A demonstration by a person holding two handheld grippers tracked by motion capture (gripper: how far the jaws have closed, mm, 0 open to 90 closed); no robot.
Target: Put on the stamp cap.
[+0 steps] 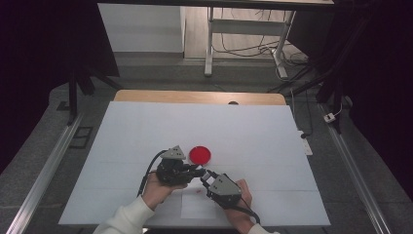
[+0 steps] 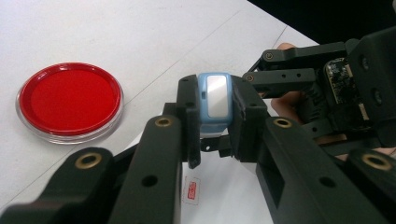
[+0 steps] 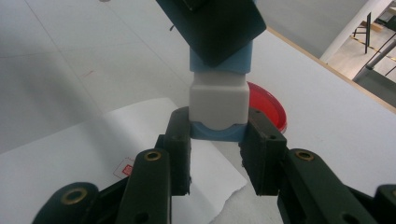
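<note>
Paper: a white sheet [image 1: 197,205] lies at the near edge of the table, under both grippers, with a small red stamp mark [image 2: 190,191] printed on it.
Left hand: it grips the left gripper [image 1: 198,172] just above the sheet; a white sleeve [image 1: 127,218] comes in from the bottom.
Left gripper: its jaws are pressed onto the light-blue upper part of a small stamp block [image 2: 214,101], which has a pale glossy face.
Right gripper: the right gripper [image 1: 206,177] meets the left one tip to tip, and its jaws pinch the blue lower end of the same block [image 3: 217,109].
Stamp block: held in the air between the two grippers, above the paper; blue top, white middle, blue bottom, seen end-on from the right gripper view.
Dish: a round clear dish [image 1: 200,154] sits just beyond the grippers, apart from them.
Dish contents: a flat red pad [image 2: 70,99] inside the clear rim.
Table: a white cover [image 1: 243,131] reaches back to a bare wooden strip [image 1: 195,96].
</note>
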